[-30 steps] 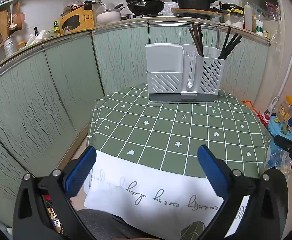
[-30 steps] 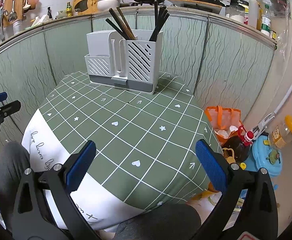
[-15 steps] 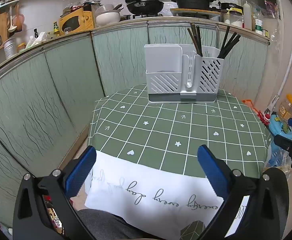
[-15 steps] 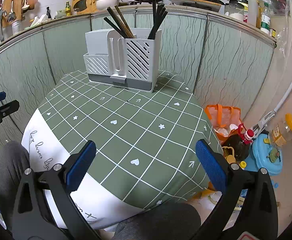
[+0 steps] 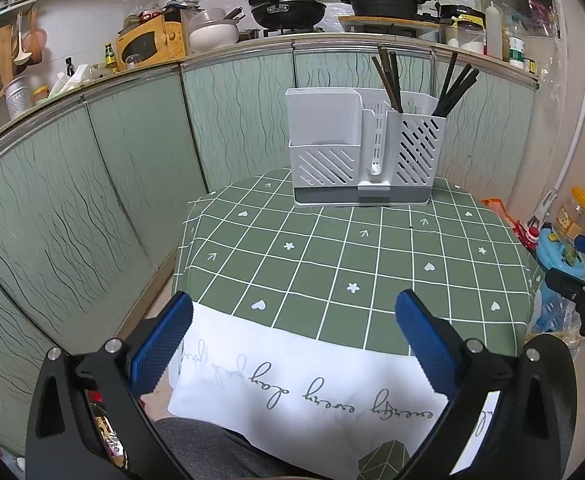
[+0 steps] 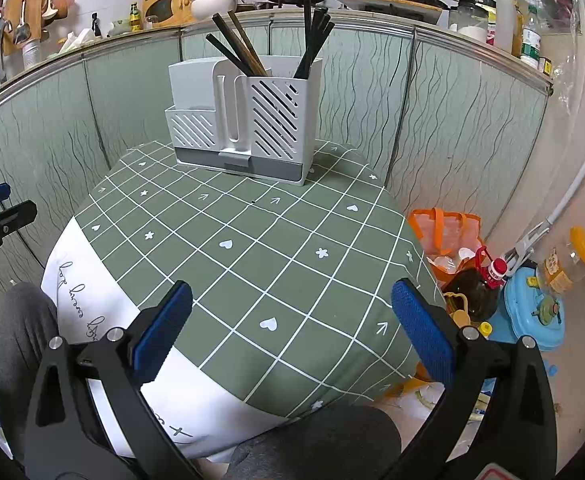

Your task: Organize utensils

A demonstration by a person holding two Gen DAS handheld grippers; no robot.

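A white and grey utensil holder (image 5: pixel 362 148) (image 6: pixel 244 120) stands at the far edge of a small table under a green checked cloth (image 5: pixel 352 264) (image 6: pixel 260 248). Brown chopsticks (image 5: pixel 388 80) (image 6: pixel 240 50) lean in its middle slot and black chopsticks (image 5: pixel 454 86) (image 6: pixel 312 38) in its right slot. My left gripper (image 5: pixel 292 320) hovers open over the near table edge, nothing between its blue pads. My right gripper (image 6: pixel 290 308) is open too, over the near right part of the table. Each gripper shows at the edge of the other's view.
Green wavy panels (image 5: pixel 92 200) wall in the table on the left and behind, under a cluttered counter (image 5: pixel 196 36). On the floor at right are an orange bag (image 6: pixel 444 228), a dark bottle (image 6: pixel 476 284), a blue object (image 6: pixel 536 308) and a jar (image 6: pixel 568 264). A person's grey-clad knees (image 6: pixel 20 328) sit below the near edge.
Both views have drifted slightly; the holder sits a little differently in frame. Both grippers stay open and hold nothing.
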